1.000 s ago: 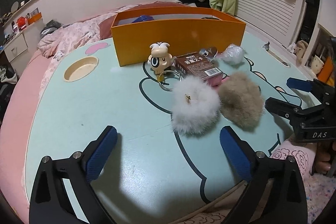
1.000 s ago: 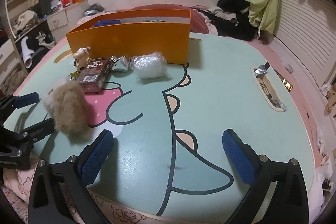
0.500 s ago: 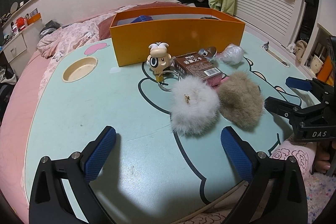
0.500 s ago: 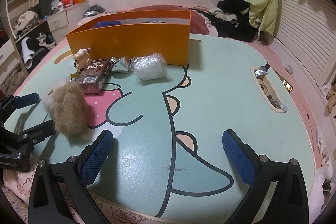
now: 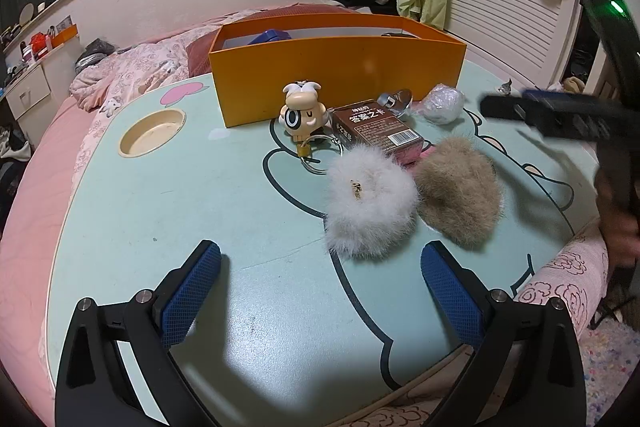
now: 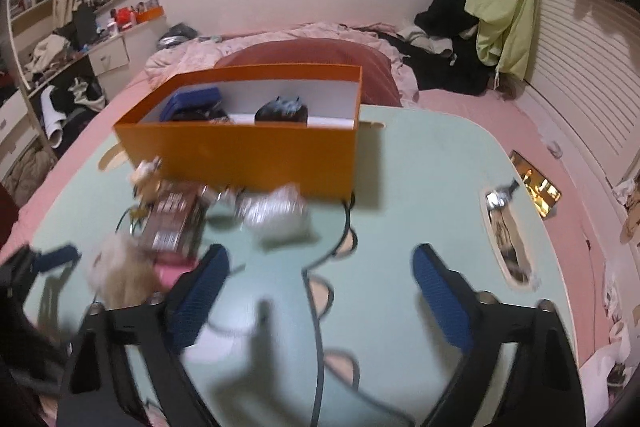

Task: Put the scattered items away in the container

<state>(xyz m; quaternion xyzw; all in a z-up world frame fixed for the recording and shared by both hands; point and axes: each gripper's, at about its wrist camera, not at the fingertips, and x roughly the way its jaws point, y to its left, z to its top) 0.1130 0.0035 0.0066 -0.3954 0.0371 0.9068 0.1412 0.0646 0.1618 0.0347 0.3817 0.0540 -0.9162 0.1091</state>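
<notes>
Orange cardboard box (image 5: 340, 83) waits at the upper middle of the mint-green table (image 5: 160, 219), the loose items unpicked in front of it.

From left to right in the left wrist view lie a cartoon keychain figure (image 5: 302, 115), a brown card box (image 5: 376, 131), a white fur pom-pom (image 5: 370, 199), a tan fur pom-pom (image 5: 460, 195) and a crinkled plastic wrap ball (image 5: 442, 103). The left gripper (image 5: 320, 291) hangs spread and empty at lower centre. The right gripper (image 6: 320, 287), jaws just narrowing on nothing, is empty too; a first pick seems under way, needing descent onto one item. Only the right wrist view shows the box's inside: a blue case (image 6: 192, 103) and a black object (image 6: 282, 113).
</notes>
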